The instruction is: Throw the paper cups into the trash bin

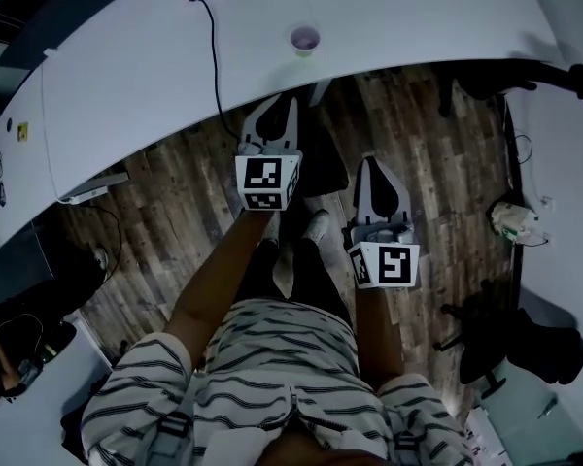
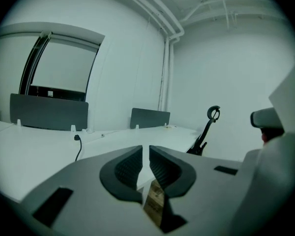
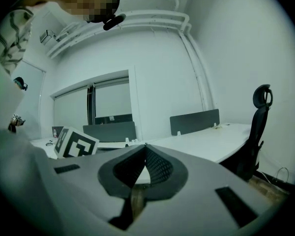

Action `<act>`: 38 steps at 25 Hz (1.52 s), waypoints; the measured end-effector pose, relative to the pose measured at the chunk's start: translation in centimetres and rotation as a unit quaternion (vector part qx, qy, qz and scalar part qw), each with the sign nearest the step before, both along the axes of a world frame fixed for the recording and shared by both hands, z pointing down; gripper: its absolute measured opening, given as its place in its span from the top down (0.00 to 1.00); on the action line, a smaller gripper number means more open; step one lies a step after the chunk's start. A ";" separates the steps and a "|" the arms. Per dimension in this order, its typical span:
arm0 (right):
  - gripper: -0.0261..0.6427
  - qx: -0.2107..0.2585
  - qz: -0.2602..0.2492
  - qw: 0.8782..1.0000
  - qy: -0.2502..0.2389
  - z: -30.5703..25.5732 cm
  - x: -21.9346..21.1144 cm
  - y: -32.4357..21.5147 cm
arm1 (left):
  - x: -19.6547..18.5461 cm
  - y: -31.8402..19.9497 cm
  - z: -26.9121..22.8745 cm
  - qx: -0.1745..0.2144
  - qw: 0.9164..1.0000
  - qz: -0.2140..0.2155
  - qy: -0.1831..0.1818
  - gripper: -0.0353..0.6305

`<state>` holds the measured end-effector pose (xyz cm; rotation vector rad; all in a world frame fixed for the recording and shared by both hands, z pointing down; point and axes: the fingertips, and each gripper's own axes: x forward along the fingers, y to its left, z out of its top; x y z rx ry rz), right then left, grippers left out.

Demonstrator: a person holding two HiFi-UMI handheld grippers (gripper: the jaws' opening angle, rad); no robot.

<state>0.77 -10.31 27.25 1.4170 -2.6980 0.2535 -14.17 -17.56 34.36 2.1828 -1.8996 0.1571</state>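
A paper cup with a purplish inside stands upright near the front edge of the curved white desk. My left gripper hovers over the wooden floor just short of that edge, below and left of the cup. Its jaws are shut with only a thin slit and nothing between them. My right gripper hangs lower and to the right, further from the desk, and is shut and empty. No trash bin is recognisable in any view. The cup does not show in either gripper view.
A black cable runs across the desk to its edge. A black office chair stands at the lower right, seen too in the right gripper view. A small white and green object lies on the floor at the right. Grey dividers line the desk's back.
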 end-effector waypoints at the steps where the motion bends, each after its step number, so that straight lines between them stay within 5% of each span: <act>1: 0.95 -0.003 0.001 1.000 0.000 0.4 0.0 -0.2 | -0.2 -0.8 0.7 -0.003 1.000 -0.002 0.000 0.89; 24: 0.95 -0.038 0.025 0.999 -0.002 5.8 0.8 -2.5 | -1.7 -11.6 10.7 -0.042 0.998 -0.001 -0.045 0.53; 38: 0.95 -0.049 0.031 0.998 0.008 7.8 0.7 -2.7 | -2.3 -16.3 14.2 -0.070 0.996 0.014 -0.060 0.46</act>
